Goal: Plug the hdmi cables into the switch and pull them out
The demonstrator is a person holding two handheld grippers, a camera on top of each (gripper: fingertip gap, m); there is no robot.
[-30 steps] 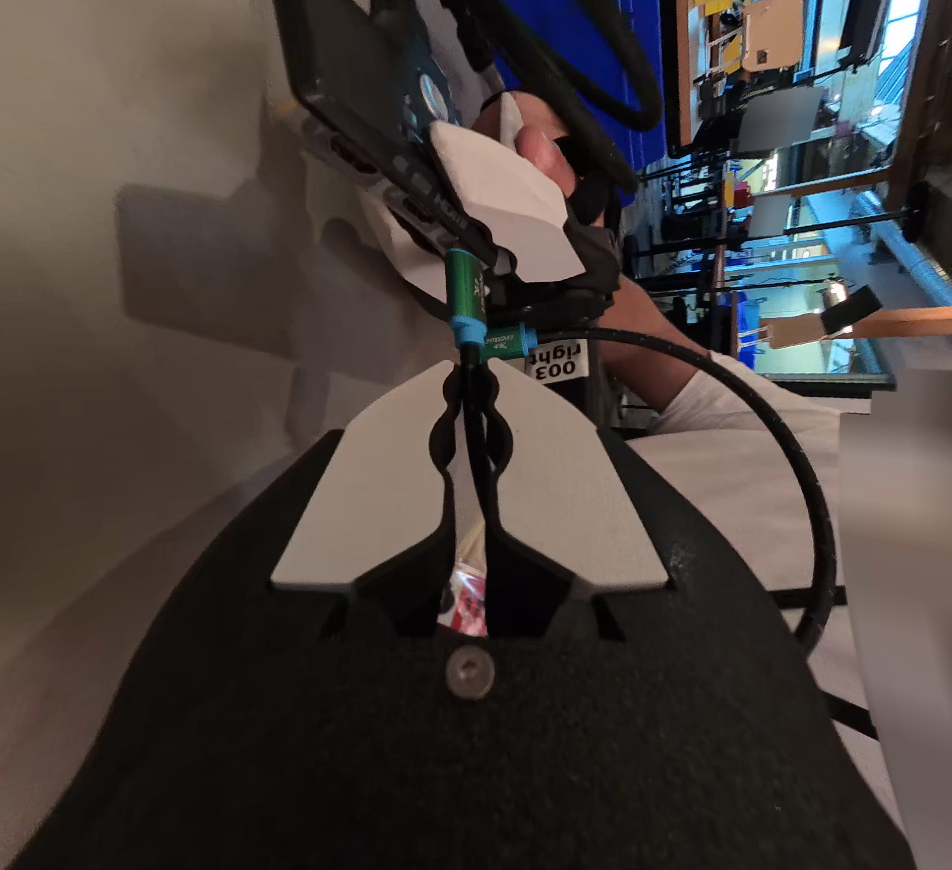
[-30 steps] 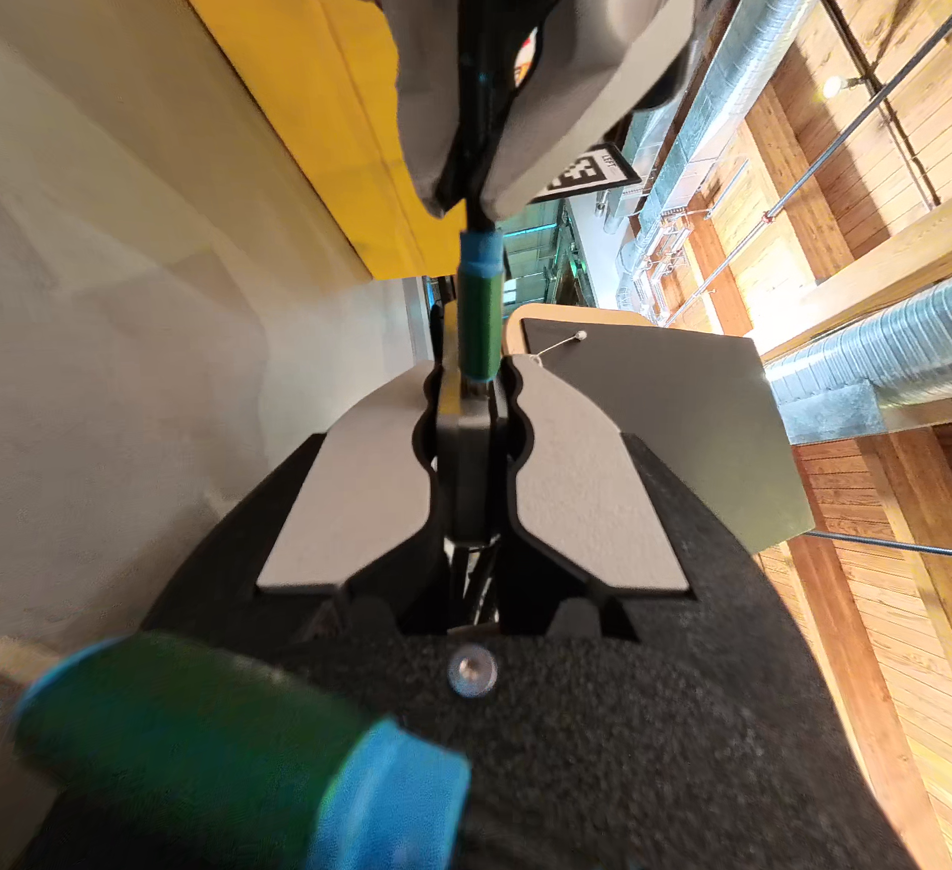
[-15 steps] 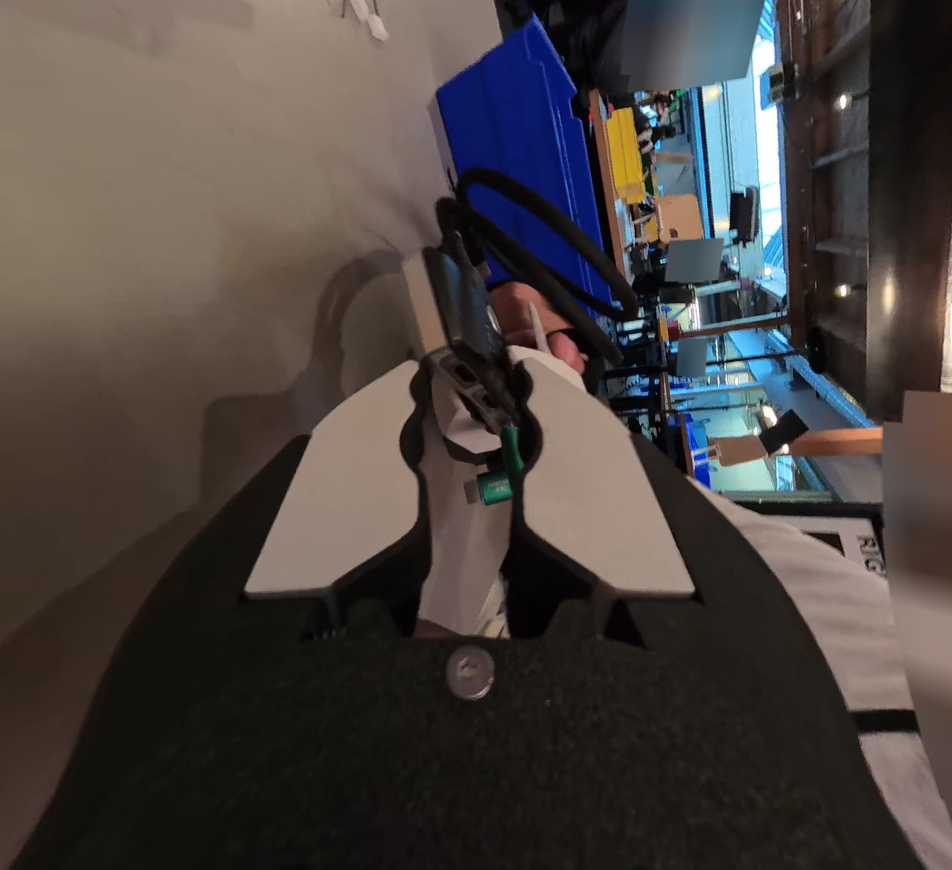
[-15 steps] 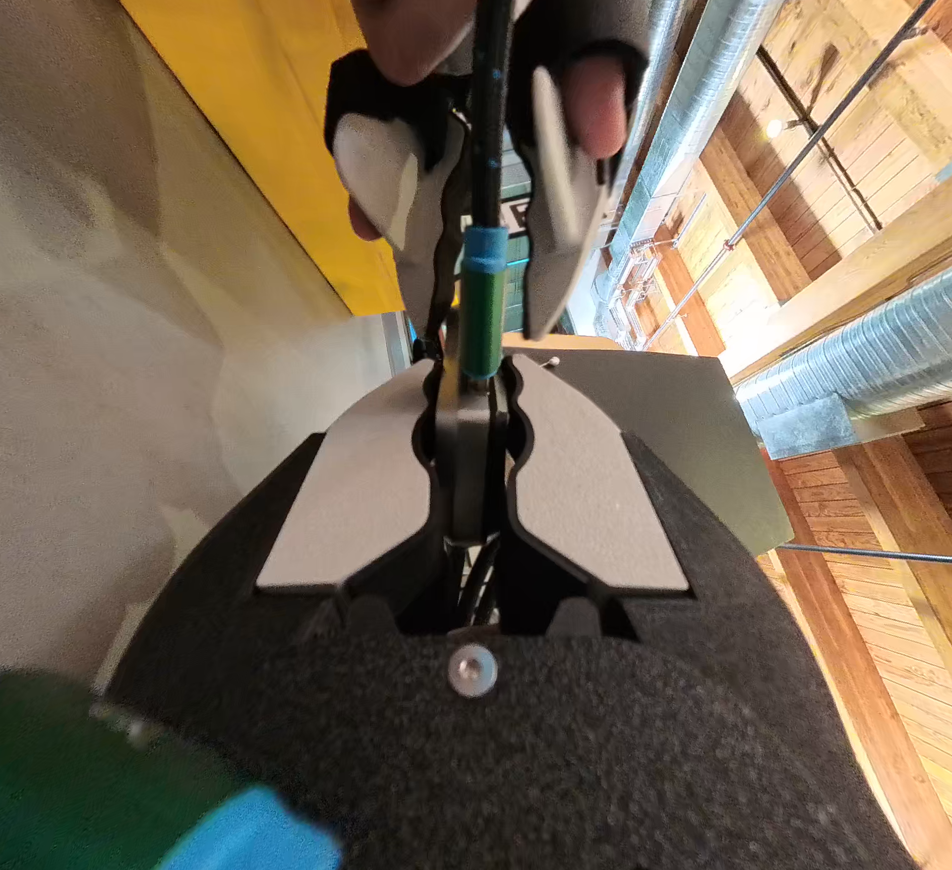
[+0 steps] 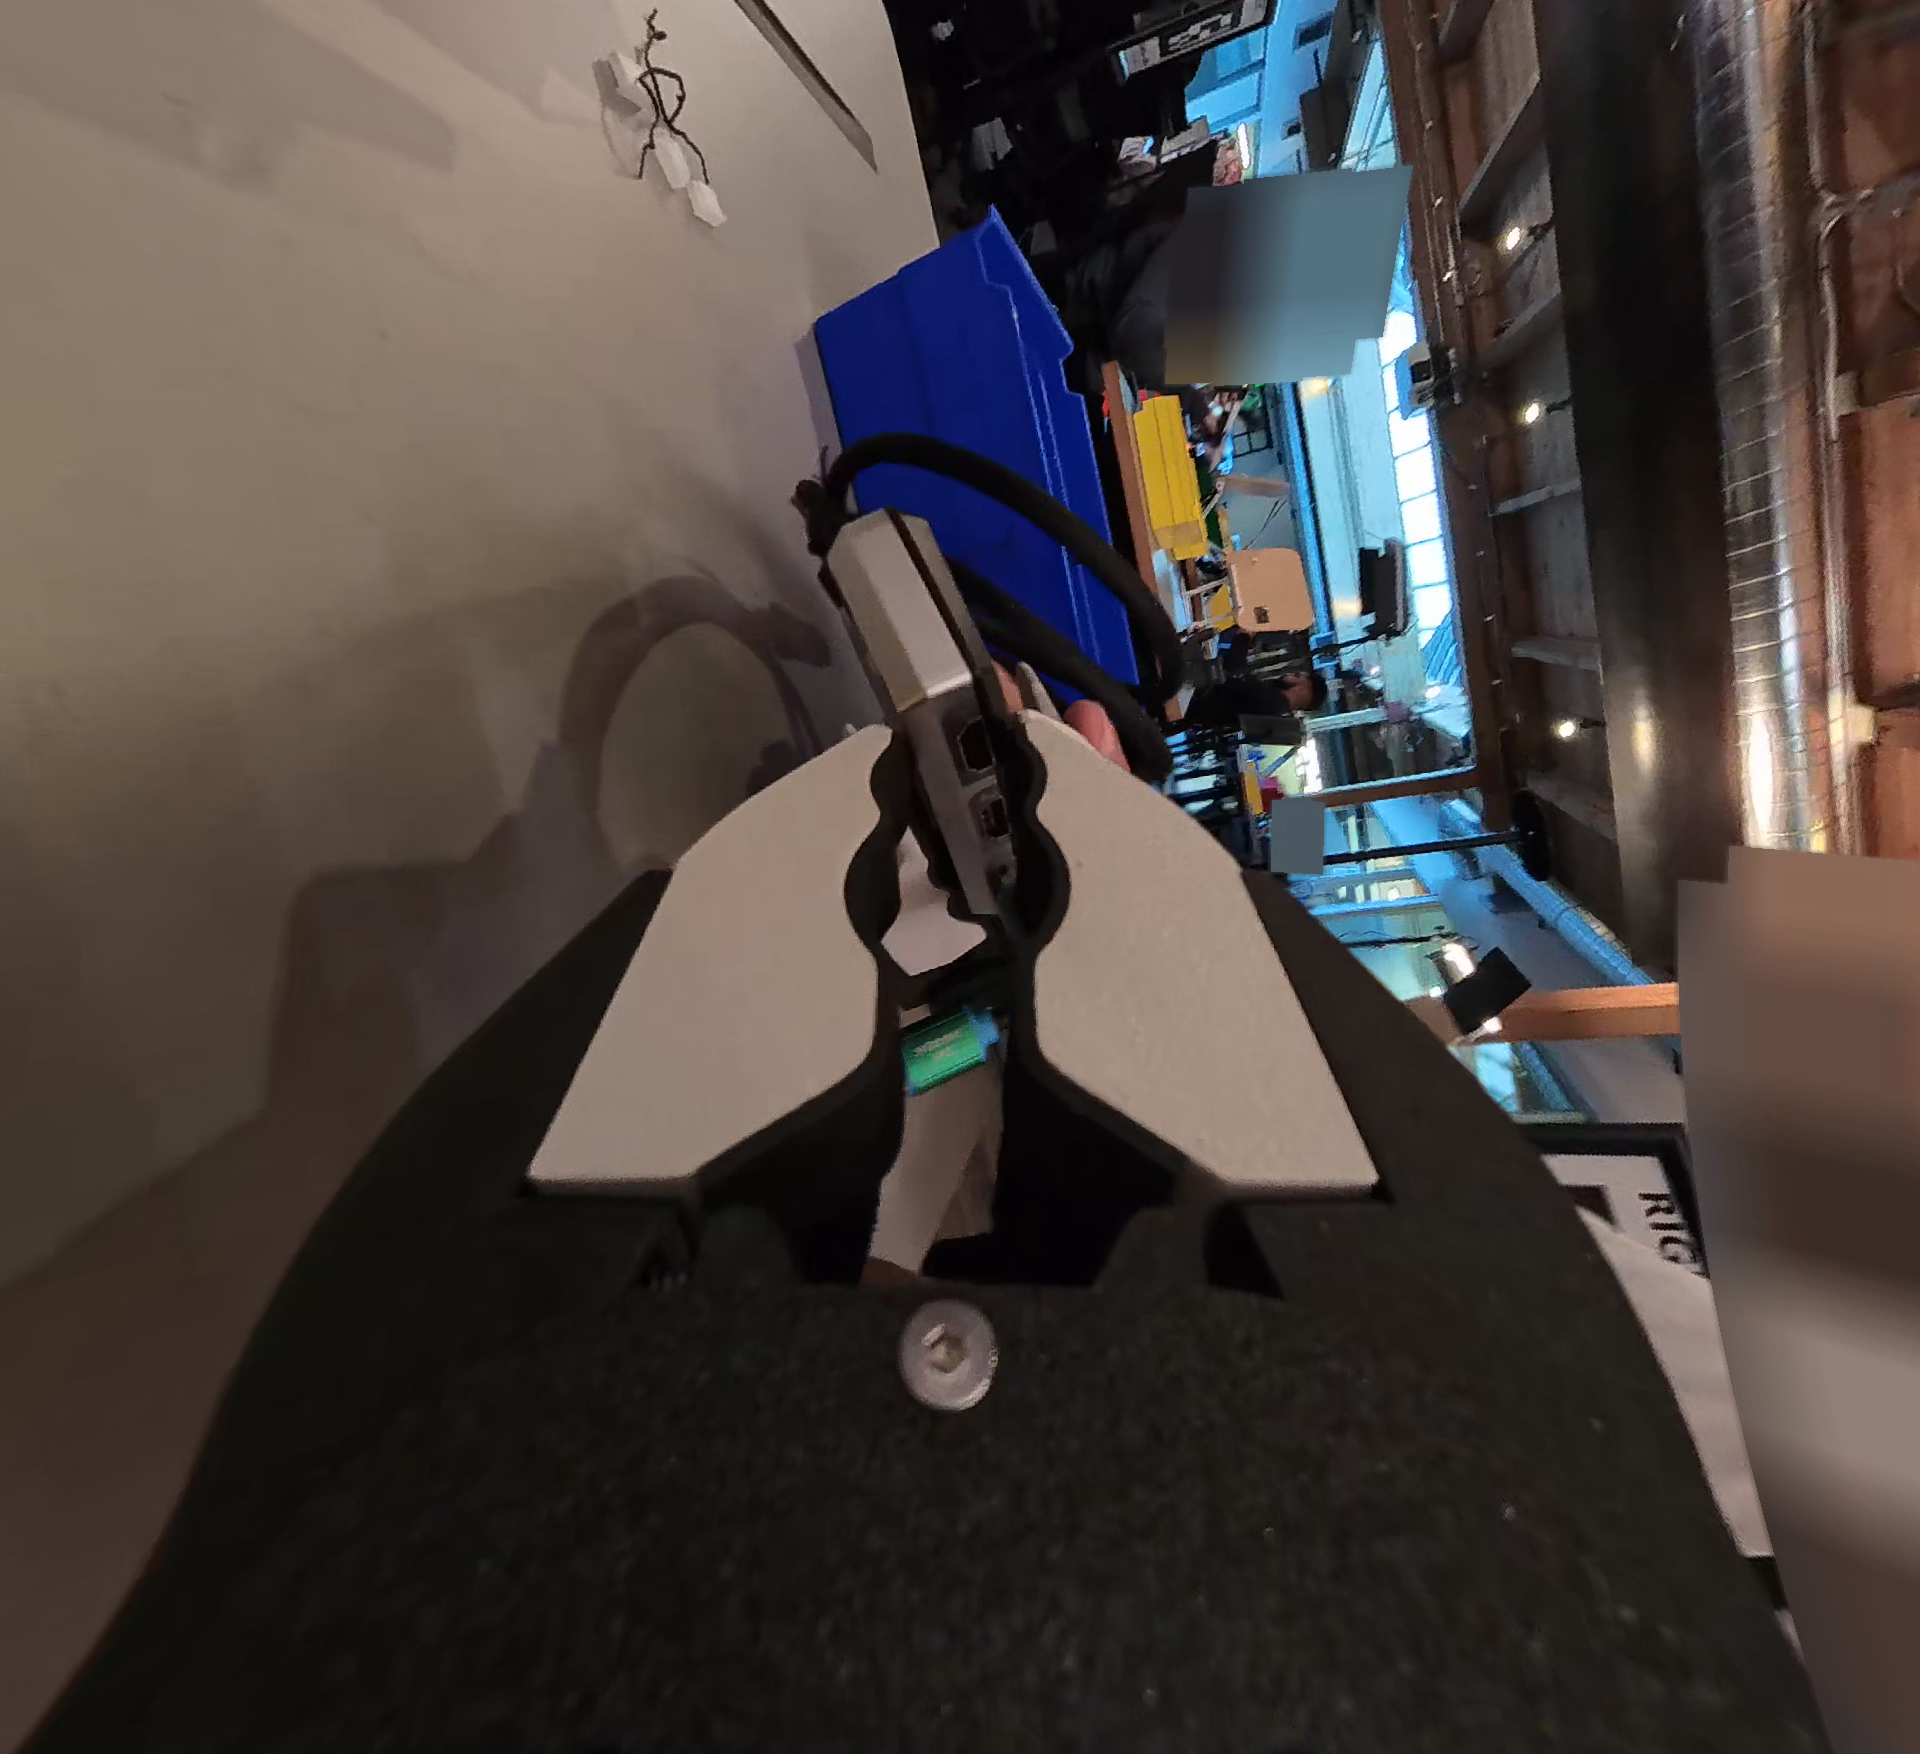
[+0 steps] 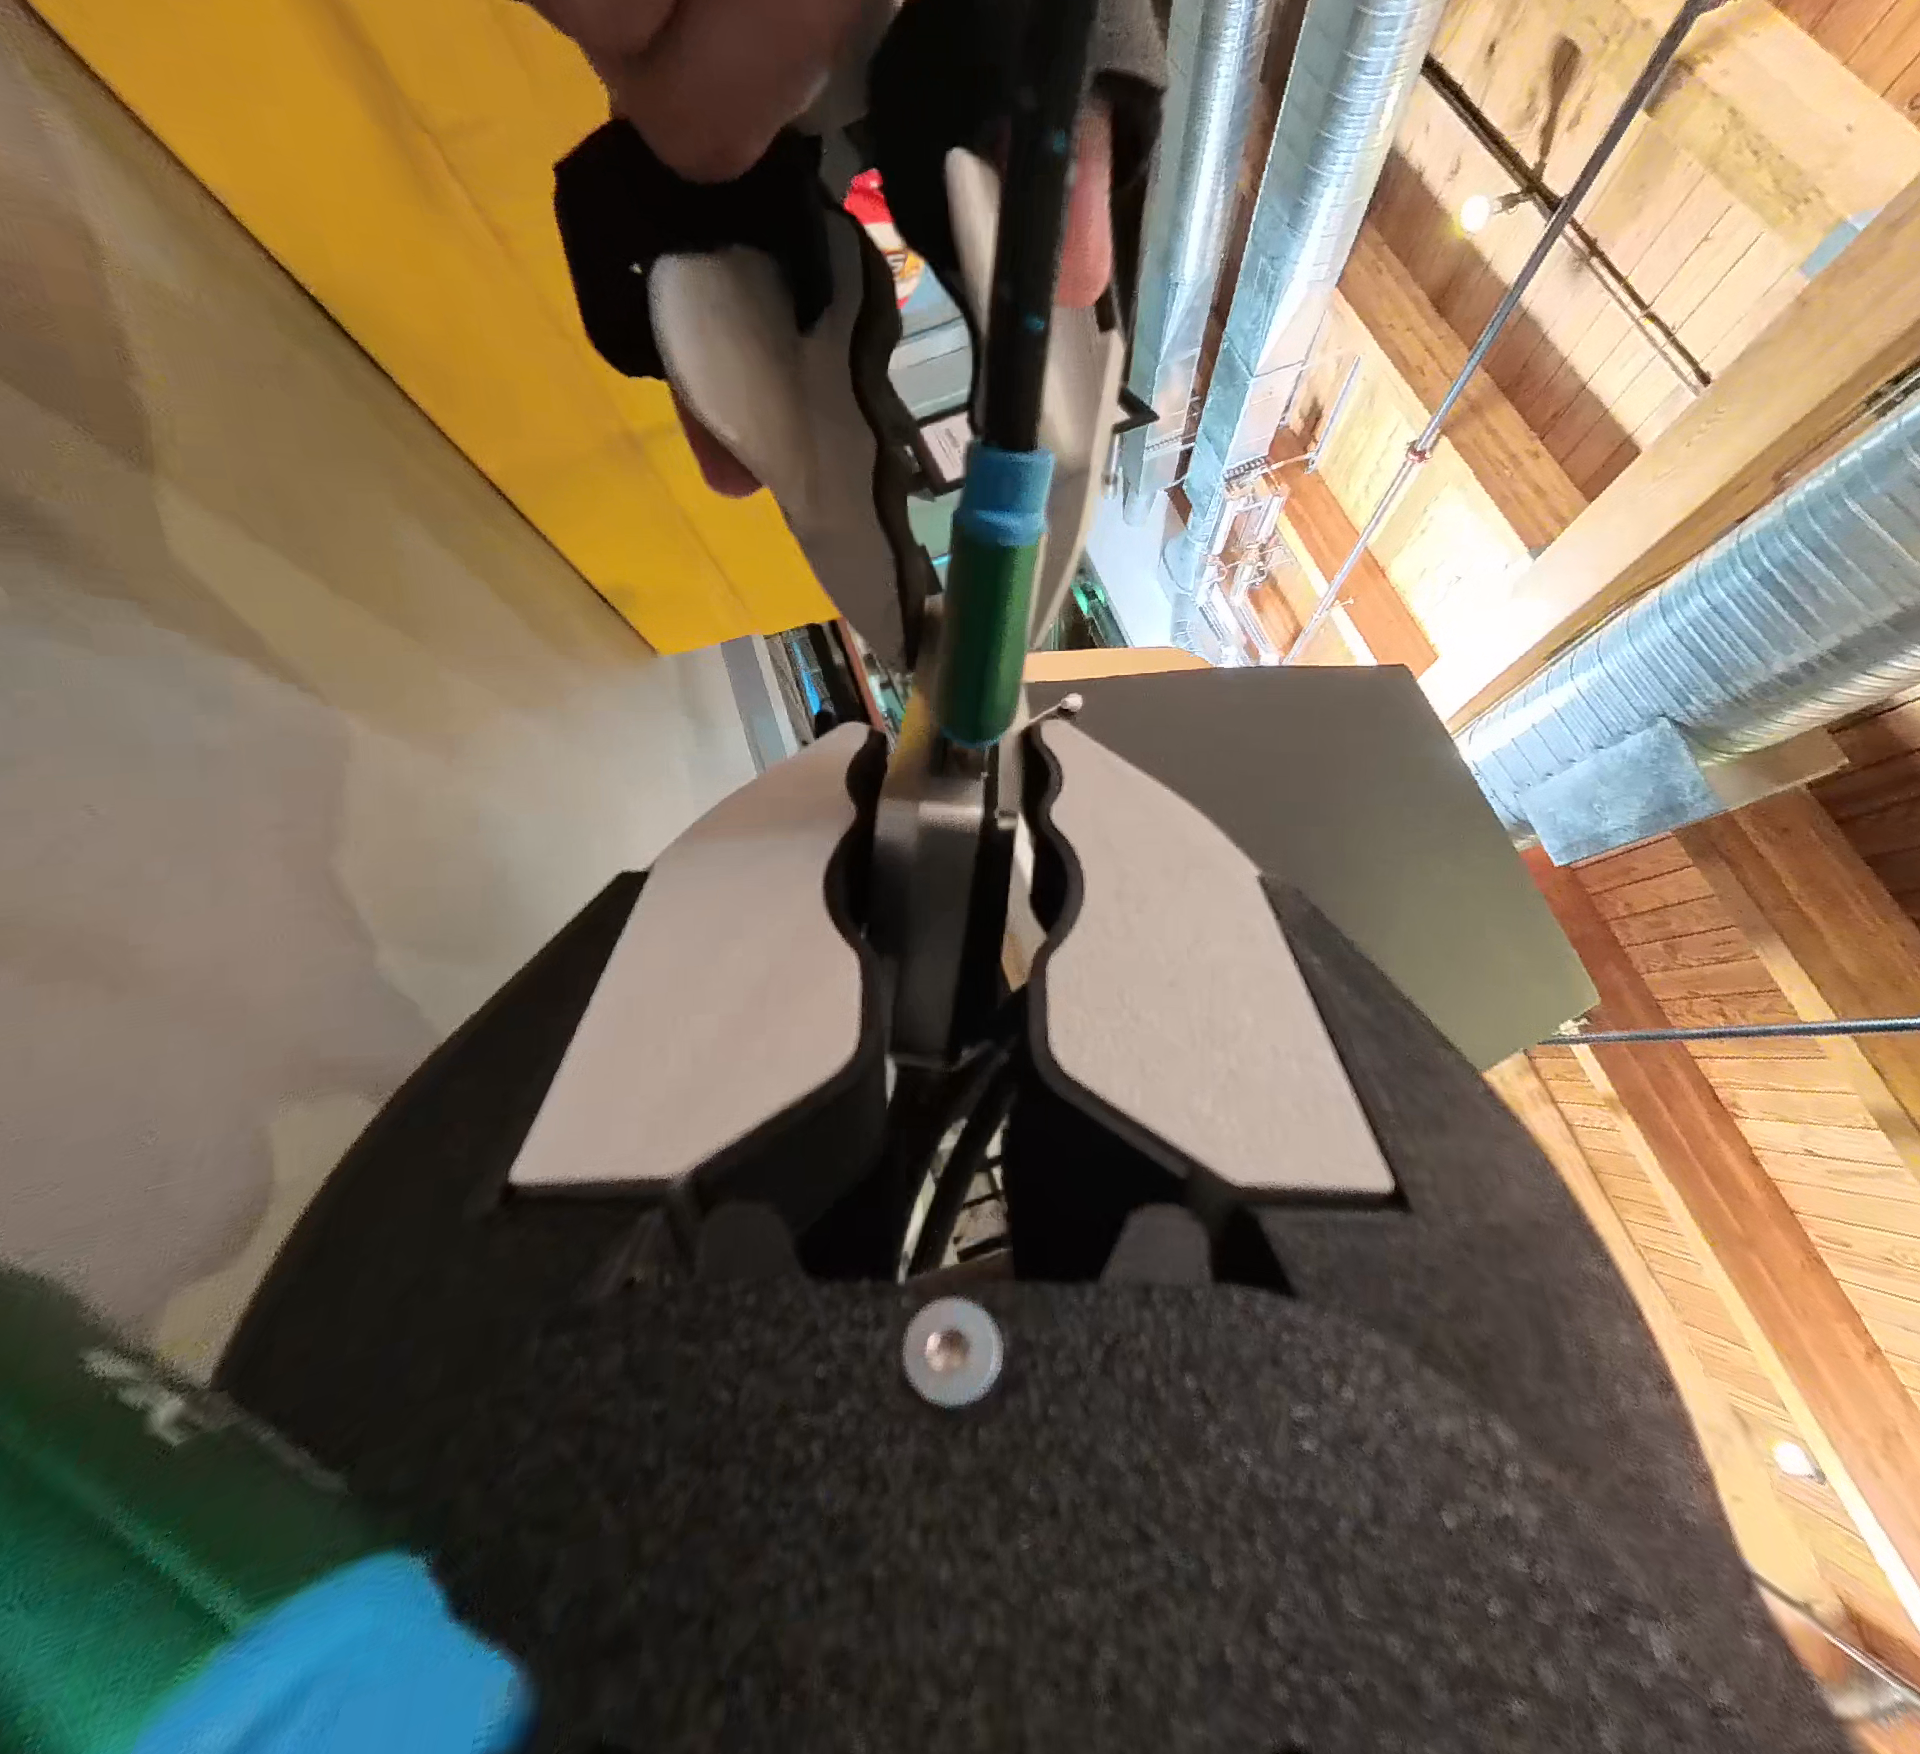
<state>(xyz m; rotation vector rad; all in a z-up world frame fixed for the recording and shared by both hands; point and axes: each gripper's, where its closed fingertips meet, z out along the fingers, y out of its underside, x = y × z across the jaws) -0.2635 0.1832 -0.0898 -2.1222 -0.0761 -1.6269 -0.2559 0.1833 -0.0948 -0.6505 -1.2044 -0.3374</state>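
Note:
My right gripper (image 6: 945,748) is shut on the grey HDMI switch (image 6: 920,904), seen edge-on between its fingers. A green plug (image 6: 987,603) with a blue collar and a black cable (image 6: 1023,250) sits in the switch's end. My left gripper (image 5: 956,748) is open; in the right wrist view its white fingers (image 6: 769,416) stand apart on either side of that cable and plug. In the left wrist view the switch (image 5: 914,634) shows just beyond my fingertips, ports facing me. A second green plug (image 5: 940,1055) lies below it, and shows blurred in the right wrist view (image 6: 156,1548).
Black cables (image 5: 1039,541) loop from the switch's far end. A blue bin (image 5: 987,416) stands behind it on the pale table (image 5: 312,457). Small white adapters with wires (image 5: 665,115) lie farther off. A yellow panel (image 6: 312,146) and a dark board (image 6: 1299,821) are beyond. Both grippers' tips are close together, under 4 cm apart.
My left gripper has opened and let go of the black cable behind the green plug, and has drawn back a little. The plug stays in the switch, still held by my right gripper.

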